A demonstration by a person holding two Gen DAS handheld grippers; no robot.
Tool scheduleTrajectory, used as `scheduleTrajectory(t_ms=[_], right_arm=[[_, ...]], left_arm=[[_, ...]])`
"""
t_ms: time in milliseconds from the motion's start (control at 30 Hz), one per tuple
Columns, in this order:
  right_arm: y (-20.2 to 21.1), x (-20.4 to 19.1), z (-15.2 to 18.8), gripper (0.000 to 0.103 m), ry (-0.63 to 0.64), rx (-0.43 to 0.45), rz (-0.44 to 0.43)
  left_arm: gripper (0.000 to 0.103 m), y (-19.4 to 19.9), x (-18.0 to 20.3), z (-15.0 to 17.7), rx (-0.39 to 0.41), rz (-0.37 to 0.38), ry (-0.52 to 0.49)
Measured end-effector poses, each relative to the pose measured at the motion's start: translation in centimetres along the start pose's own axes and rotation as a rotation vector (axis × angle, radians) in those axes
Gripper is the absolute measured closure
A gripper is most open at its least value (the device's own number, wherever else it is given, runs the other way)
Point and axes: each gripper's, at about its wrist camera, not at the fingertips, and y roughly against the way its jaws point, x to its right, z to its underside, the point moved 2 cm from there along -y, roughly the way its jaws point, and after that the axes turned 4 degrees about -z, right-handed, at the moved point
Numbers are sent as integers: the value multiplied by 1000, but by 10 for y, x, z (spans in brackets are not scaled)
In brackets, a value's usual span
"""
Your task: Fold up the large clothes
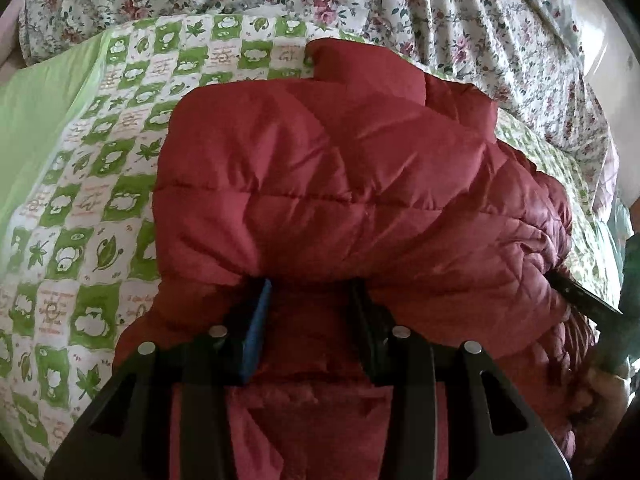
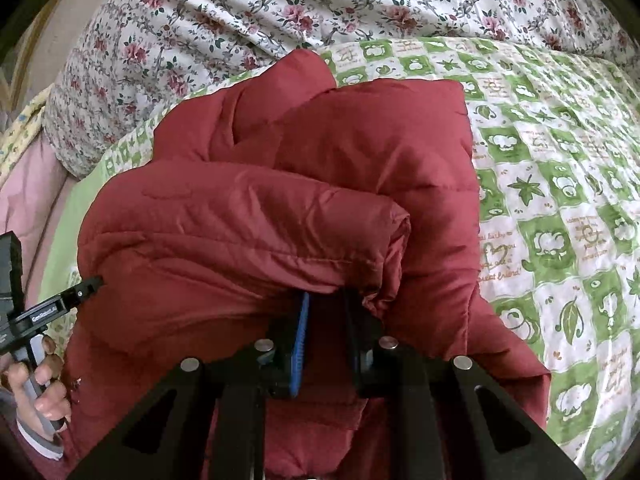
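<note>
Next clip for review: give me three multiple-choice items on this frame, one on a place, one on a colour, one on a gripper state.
1. The puffy quilted jacket lies on:
A. a green-and-white checked quilt
B. a wooden floor
C. a chair

2. The jacket's colour is:
A. navy
B. dark red
C. grey

3. The right hand-held gripper is:
A. far above the jacket
B. lying on the quilt, open
C. buried under a jacket fold

Key:
1 A, the green-and-white checked quilt shows around the jacket.
2 B, both views show dark red fabric.
3 C, its fingertips vanish beneath the fold; the left hand-held gripper looks alike.
</note>
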Motion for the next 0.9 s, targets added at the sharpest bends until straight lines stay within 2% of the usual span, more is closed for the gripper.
scheduleTrajectory(t_ms=[100,133,200,433,633,900], right_arm=[[4,0,-1,87,-15,3,-9],[7,0,-2,83,-22,3,-14],[21,-3,0,82,-36,15,-29],[88,-26,29,61,-13,75,-77],[120,-29,60,60,-34,82,-92],[133,-24,83,55,-75,71,-106]], left_arm=[[65,-1,1,-1,-6,-10,-5],[65,-1,1,-1,-9,-12,-5],[65,-2,1,-2,-12,-14,-2],[65,0,4,-3,-12,-34,-8],[63,19,0,0,-16,-13,25],[59,58,-10,29,6,16,48]])
